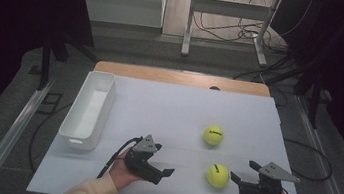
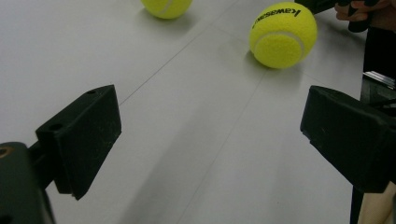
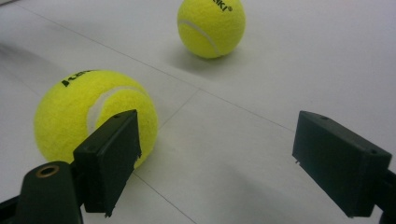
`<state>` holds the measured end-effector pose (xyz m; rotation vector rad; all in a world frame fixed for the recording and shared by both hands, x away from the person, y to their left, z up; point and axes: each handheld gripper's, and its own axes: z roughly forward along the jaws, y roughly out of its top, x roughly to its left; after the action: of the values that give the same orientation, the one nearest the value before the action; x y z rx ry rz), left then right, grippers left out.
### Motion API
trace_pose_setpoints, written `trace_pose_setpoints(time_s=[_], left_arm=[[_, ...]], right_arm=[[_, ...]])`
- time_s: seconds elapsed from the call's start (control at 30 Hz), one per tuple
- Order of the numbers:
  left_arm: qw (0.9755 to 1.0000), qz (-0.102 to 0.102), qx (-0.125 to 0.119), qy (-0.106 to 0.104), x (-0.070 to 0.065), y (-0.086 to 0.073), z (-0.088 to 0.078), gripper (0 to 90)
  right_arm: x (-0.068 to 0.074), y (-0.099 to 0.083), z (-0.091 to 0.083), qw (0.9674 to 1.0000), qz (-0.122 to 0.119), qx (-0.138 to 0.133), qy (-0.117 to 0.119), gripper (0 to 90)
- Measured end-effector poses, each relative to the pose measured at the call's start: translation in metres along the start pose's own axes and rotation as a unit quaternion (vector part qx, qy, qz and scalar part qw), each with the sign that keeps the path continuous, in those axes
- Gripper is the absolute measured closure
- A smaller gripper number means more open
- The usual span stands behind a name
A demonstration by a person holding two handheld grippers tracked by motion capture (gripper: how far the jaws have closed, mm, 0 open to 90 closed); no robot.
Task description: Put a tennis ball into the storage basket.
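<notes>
The right tongs stand spread wide and empty, low over the tabletop, aimed at the nearer tennis ball, which sits just beside their tip, probably lined up for a pinch. The left tongs also gape with nothing between them, pointing at the same ball from its other side, a little farther off. Beyond both, the second tennis ball rests apart. Far out past the left tongs lies a white bin, a likely drop place. The right gripper view reveals the near ball off-centre, just behind one jaw, not between them; the left gripper view reads its printed lettering.
</notes>
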<state>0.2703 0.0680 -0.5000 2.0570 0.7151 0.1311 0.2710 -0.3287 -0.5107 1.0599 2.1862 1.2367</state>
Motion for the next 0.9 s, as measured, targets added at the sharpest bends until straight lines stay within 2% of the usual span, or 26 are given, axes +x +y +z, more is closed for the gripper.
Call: trace_pose_setpoints(time_s=[0.9], left_arm=[[0.9988,0.019,0.021,-0.039,-0.015,0.019,0.037,5.8]], right_arm=[[-0.001,0.000,0.000,1.0000,0.006,0.000,-0.001,15.7]])
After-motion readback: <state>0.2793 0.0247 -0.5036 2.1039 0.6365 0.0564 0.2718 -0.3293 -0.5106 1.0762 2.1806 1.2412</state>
